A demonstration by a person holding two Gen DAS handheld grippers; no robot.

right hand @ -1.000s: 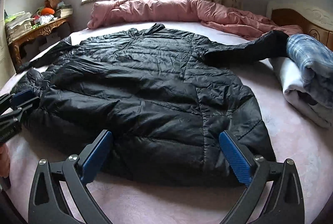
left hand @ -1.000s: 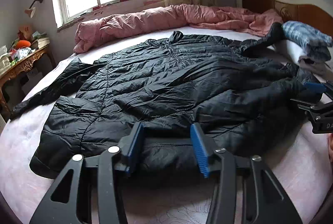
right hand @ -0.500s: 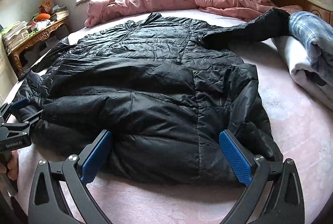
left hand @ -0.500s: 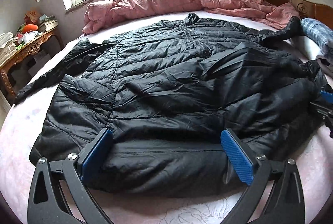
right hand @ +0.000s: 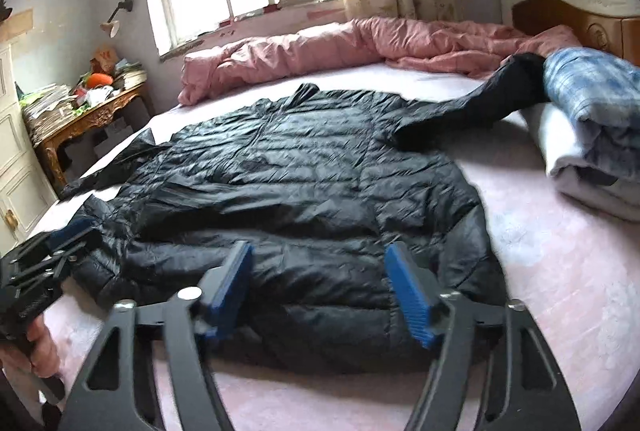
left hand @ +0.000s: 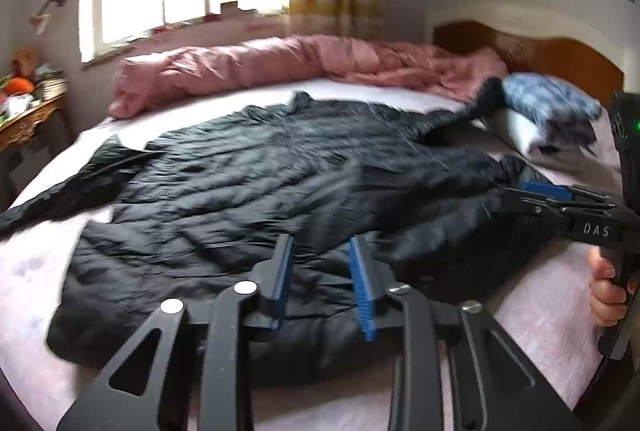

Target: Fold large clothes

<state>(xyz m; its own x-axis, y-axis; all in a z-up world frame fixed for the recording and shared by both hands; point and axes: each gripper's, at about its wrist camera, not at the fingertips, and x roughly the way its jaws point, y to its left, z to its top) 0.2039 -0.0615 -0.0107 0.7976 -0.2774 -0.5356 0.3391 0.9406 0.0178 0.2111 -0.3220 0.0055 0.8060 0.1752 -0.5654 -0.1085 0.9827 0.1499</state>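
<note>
A black quilted puffer jacket (right hand: 296, 191) lies spread on a pink-sheeted bed (right hand: 560, 271), its near hem between the closing, not yet clamped fingers of both the left gripper (left hand: 320, 287) and right gripper (right hand: 320, 291), probably to lift and fold it.

I've got a black quilted puffer jacket (right hand: 304, 183) on pale pink bedsheet (right hand: 560, 271); pink rumpled duvet (right hand: 320, 47) at twelve o'clock, blue plaid folded cloth (right hand: 592, 95) at two.
</note>
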